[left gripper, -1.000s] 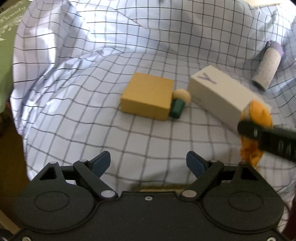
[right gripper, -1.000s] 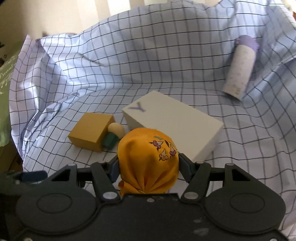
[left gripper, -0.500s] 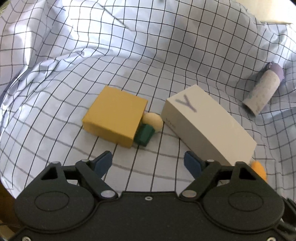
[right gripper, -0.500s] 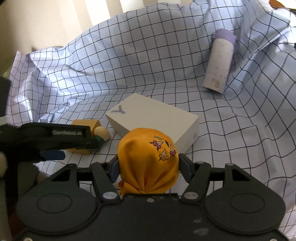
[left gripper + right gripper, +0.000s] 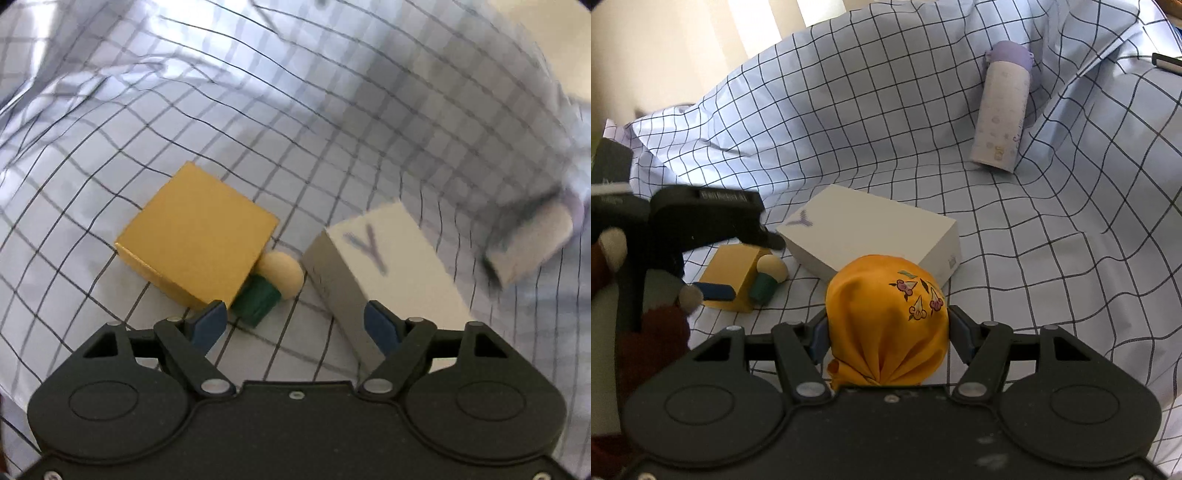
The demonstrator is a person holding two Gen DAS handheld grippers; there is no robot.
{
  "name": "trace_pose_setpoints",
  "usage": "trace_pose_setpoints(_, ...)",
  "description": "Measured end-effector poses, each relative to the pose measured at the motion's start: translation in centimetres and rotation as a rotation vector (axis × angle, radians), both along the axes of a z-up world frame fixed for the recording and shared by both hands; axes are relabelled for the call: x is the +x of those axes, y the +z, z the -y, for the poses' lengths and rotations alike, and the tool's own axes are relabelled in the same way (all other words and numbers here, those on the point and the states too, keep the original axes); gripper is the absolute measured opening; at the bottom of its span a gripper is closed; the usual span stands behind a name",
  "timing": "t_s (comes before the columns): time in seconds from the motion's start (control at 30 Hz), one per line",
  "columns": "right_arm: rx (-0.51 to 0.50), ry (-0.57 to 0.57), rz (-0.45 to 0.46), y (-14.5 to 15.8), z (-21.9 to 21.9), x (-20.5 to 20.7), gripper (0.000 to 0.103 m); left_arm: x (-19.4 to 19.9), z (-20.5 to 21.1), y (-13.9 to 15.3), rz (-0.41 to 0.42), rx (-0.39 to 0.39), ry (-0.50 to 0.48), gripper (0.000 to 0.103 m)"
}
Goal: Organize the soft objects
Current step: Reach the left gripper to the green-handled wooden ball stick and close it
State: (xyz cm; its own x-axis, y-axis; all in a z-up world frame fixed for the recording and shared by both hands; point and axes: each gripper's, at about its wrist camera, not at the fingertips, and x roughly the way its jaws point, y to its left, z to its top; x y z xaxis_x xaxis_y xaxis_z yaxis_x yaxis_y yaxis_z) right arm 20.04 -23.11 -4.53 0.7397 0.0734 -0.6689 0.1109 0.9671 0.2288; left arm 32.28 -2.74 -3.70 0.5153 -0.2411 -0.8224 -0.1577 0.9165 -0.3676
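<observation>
My right gripper (image 5: 884, 332) is shut on an orange cloth bundle (image 5: 886, 325) with a small flower print, held above the checked sheet (image 5: 1052, 258). My left gripper (image 5: 293, 325) is open and empty, low over the sheet (image 5: 110, 147). Just ahead of it lies a small mushroom-shaped toy (image 5: 269, 284) with a cream cap and green stem, against a yellow box (image 5: 199, 240). In the right wrist view the left gripper (image 5: 713, 288) sits at the left, beside the toy (image 5: 770, 277) and the yellow box (image 5: 733, 269).
A white box marked Y (image 5: 376, 273) lies right of the toy, also in the right wrist view (image 5: 875, 232). A white bottle with a purple cap (image 5: 1003, 110) lies at the back right, blurred in the left wrist view (image 5: 528, 247). The sheet rises in folds all round.
My left gripper has moved forward and down toward the toy and yellow box, which now sit close to its fingers. My right gripper still holds the orange bundle and has drawn back a little.
</observation>
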Motion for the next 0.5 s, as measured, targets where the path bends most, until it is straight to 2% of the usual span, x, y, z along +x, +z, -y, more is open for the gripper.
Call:
trace_pose_setpoints(0.2,0.006,-0.001,0.002,-0.09,0.04,-0.02,0.064,0.35,-0.72,-0.02,-0.008,-0.083,0.2,0.075)
trace_pose_setpoints(0.43,0.017,-0.011,0.01,-0.08,0.27,-0.32,0.064,0.47,-1.09,-0.1,-0.013,-0.111,0.332,0.055)
trace_pose_setpoints(0.5,0.017,-0.016,0.015,0.0,0.32,-0.41,0.064,0.15,-1.0,-0.23,-0.02,-0.105,0.332,0.054)
